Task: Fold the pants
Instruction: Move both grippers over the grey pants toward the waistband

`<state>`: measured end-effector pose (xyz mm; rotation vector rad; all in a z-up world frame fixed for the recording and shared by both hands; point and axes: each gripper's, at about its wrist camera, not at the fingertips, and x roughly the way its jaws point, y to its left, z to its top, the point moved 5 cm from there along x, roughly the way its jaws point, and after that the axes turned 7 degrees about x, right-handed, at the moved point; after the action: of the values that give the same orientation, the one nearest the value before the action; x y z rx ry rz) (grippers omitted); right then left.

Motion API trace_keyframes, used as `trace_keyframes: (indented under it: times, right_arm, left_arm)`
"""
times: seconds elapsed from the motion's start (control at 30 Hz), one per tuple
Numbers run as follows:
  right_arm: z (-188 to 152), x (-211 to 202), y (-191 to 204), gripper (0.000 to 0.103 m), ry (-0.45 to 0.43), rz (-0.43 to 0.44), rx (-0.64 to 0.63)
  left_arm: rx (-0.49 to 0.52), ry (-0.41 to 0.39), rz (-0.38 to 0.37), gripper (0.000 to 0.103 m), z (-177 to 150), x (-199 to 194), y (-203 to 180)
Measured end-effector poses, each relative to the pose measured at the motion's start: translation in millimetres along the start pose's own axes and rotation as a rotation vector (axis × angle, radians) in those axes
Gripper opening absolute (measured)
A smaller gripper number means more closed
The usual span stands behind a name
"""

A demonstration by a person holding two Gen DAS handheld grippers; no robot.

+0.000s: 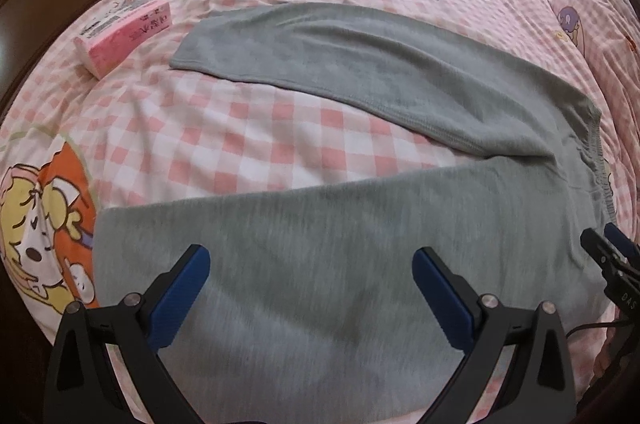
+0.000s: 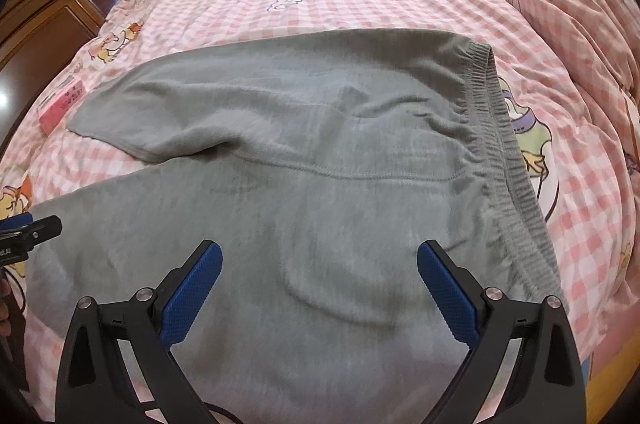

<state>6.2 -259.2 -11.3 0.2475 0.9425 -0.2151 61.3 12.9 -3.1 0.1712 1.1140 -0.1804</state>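
- The gray pants point(image 1: 360, 224) lie flat on a bed point(image 1: 240, 144) with a pink and white checked cover.
- The two legs are spread apart like a V. One leg reaches far across the bed. The other leg lies close, right under the tongs.
- The stretchy waistband point(image 2: 496, 144) is on the right side, and it looks bunched and wrinkly.
- The left tongs point(image 1: 311, 256) are wide apart and hold nothing. They hang over the near leg of the pants, with blue pads point(image 1: 180, 300) on the inside.
- The right tongs point(image 2: 319, 252) are wide apart too, and they hold nothing. They hang over the top part of the pants, near the waistband.
- A pink pack of tissues point(image 1: 124, 32) sits on the bed, near the end of the far leg but not touching it.
- Cartoon pictures are printed on the bed cover.
- A dark brown wooden headboard point(image 2: 80, 4) stands on the left side of the bed.
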Motion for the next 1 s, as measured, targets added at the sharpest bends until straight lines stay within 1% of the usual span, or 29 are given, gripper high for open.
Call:
trace_keyframes:
  times: [0.1, 0.27, 0.43, 0.53, 0.63, 0.87, 1.0]
  right_arm:
    - [11, 2, -2, 0.100, 0.000, -0.006, -0.017]
    - [26, 6, -5, 0.100, -0.021, 0.030, -0.014]
    - [39, 14, -14, 0.100, -0.003, 0.048, 0.003]
    - [50, 15, -18, 0.100, -0.024, 0.052, 0.007]
    - [62, 16, -24, 0.100, -0.037, 0.039, 0.005]
    - [85, 27, -38, 0.100, 0.019, 0.024, 0.010]
    - [101, 30, -42, 0.100, 0.012, 0.014, -0.006]
  left_arm:
    - [0.011, 0.005, -0.001, 0.103, 10, 6, 0]
    - [0.029, 0.016, -0.001, 0.103, 30, 14, 1]
    - [0.045, 0.022, 0.016, 0.103, 48, 22, 1]
    - [0.052, 0.035, 0.014, 0.103, 60, 31, 2]
    - [0.067, 0.041, 0.020, 0.103, 74, 39, 2]
    - [0.120, 0.032, 0.042, 0.103, 108, 53, -1]
    - [0.137, 0.056, 0.035, 0.103, 123, 64, -3]
